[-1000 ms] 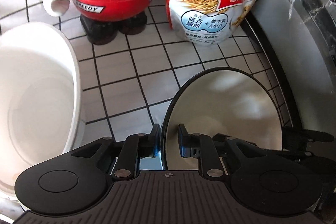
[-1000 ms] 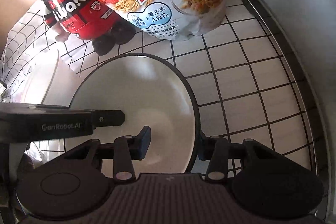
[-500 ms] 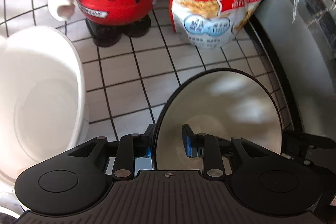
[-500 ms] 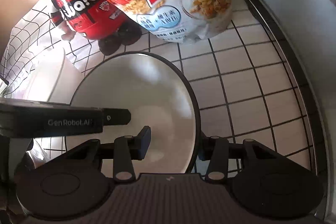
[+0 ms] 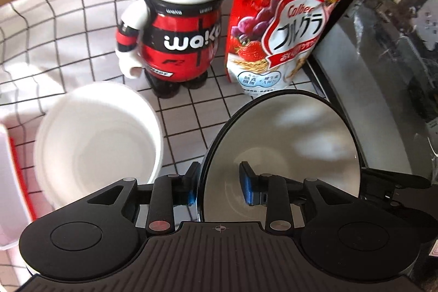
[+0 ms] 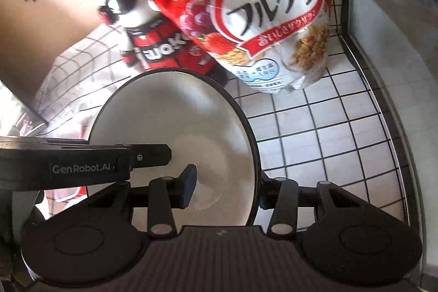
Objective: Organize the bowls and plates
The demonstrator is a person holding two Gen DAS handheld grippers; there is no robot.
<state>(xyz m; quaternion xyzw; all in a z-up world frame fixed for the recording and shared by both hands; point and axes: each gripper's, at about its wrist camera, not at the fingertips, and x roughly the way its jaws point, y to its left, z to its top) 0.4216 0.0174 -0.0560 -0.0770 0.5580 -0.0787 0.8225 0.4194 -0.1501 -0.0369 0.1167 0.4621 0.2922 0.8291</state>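
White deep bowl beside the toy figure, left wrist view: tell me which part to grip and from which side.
Take the white bowl by its near rim, coming from above, with one finger of the tongs inside and one outside the wall. It stands upright, its mouth open and empty, and its wall looks steep and thin enough to pinch. The toy figure crowds the far side and a red and white box the left.

A home kitchen: white tiled counter (image 6: 328, 133), cereal bag (image 5: 282, 26), bowls (image 5: 95, 138), checked cloth (image 5: 54, 26).

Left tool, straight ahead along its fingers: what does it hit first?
Likely the black-rimmed bowl: its rim runs between the left tool's fingers and its inside fills the line ahead. Depth is unclear.
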